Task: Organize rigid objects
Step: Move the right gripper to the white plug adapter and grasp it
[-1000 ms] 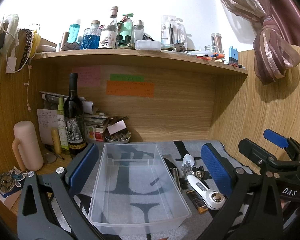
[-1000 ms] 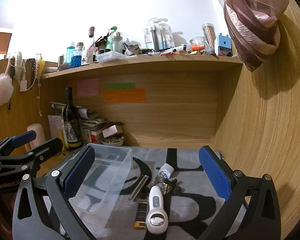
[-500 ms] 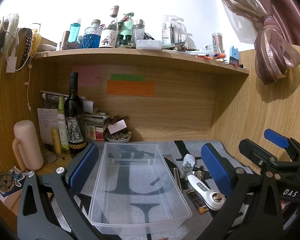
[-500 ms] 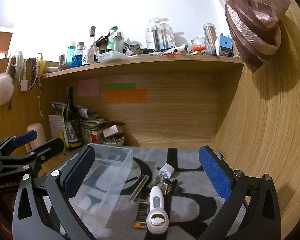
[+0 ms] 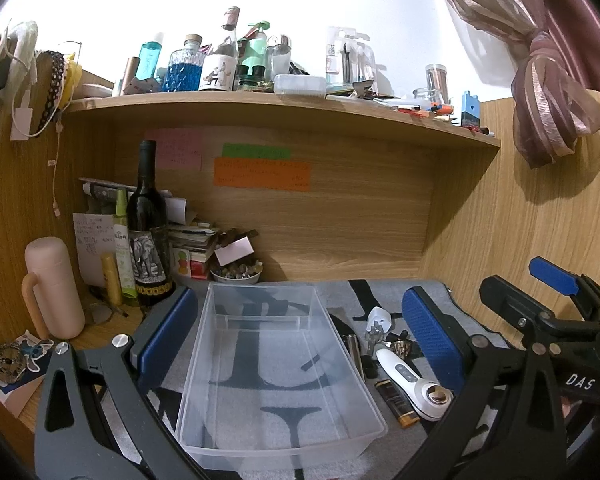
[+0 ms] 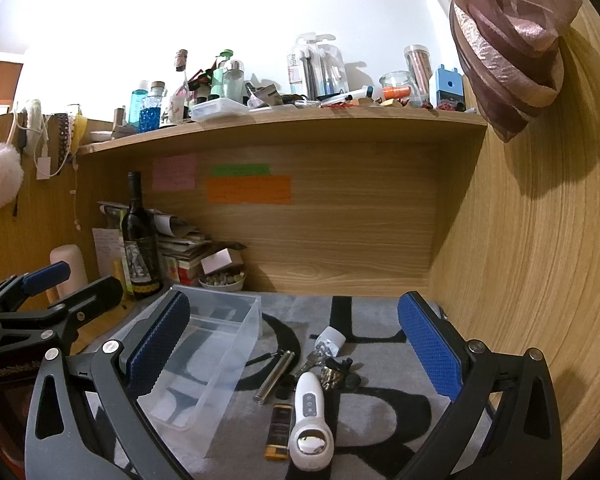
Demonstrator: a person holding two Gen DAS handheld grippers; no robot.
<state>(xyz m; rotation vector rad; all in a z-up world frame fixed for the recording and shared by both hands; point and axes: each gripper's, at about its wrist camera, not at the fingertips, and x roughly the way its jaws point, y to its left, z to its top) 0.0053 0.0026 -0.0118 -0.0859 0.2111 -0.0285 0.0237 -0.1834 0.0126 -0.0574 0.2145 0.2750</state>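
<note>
Right of one clear plastic bin [image 5: 276, 364] lay one white handheld device [image 6: 310, 426], one brown lighter [image 6: 279, 430], one metal cylinder [image 6: 275, 376], one white plug [image 6: 331, 337] and one key cluster [image 6: 332, 372].

Blown-out wall, sharp fisheye-bent edges
</note>
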